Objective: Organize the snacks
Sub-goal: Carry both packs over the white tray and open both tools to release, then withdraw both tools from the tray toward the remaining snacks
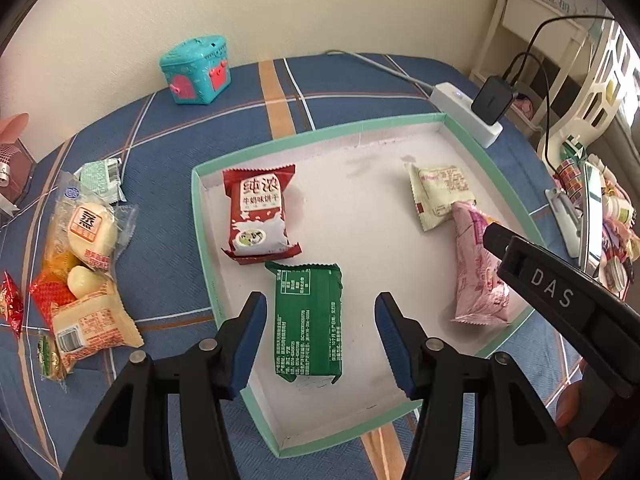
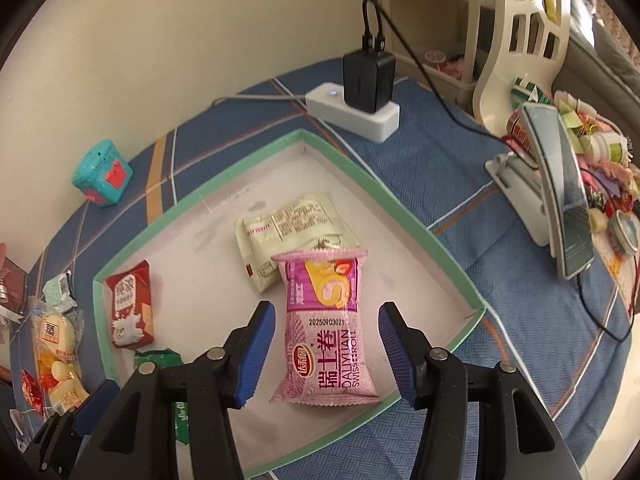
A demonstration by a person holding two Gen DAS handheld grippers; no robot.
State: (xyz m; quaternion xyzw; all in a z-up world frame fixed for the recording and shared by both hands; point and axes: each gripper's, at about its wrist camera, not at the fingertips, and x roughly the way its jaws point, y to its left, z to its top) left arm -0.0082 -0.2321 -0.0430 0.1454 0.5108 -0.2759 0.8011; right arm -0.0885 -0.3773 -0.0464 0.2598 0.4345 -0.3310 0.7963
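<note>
Hovering over the shallow green-rimmed cardboard tray point(image 1: 472, 136), both grippers hang apart, gripping nothing. Left gripper point(image 1: 320, 340) straddles the dark green foil snack packet point(image 1: 308, 320), pads clear of it; right gripper point(image 2: 327, 350) brackets the pink Swiss-roll wrapper point(image 2: 326, 320) (lying flat, near-right corner).

Teal toy chest point(image 1: 196, 69), white power strip point(image 2: 354, 114) with black charger point(image 2: 368, 80), propped phone point(image 2: 566, 196).

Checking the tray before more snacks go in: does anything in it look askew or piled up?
Yes. The pink roll packet lies with its top end on the cream packet at the tray's right side; the red and green packets lie apart.
</note>
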